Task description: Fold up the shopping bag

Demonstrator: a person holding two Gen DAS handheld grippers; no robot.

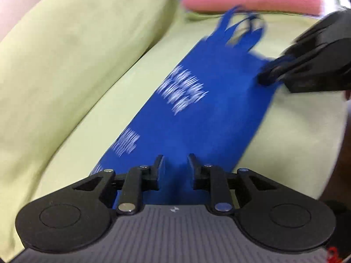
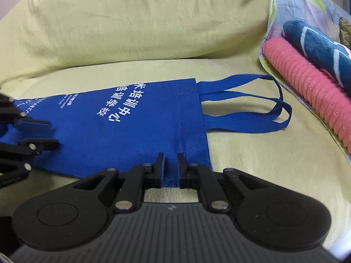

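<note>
A blue shopping bag [image 2: 136,131] with white print lies flat on the yellow-green sofa seat, and it also shows in the left wrist view as a blurred blue shopping bag [image 1: 208,100]. Its two handles [image 2: 263,105] trail to the right. My right gripper [image 2: 170,164] is shut on the bag's near edge close to the mouth; from the other side the right gripper [image 1: 269,76] pinches blue fabric. My left gripper [image 1: 175,166] stands open over the bag's bottom end, fingers apart with blue cloth showing between them. From the right wrist the left gripper [image 2: 41,134] sits at the far left.
A yellow-green back cushion [image 2: 131,26] rises behind the bag. A pink ribbed roll [image 2: 311,94] and a teal patterned cloth [image 2: 318,46] lie on a patterned sheet at the right end of the seat. Bare seat fabric [image 2: 263,164] lies right of my right gripper.
</note>
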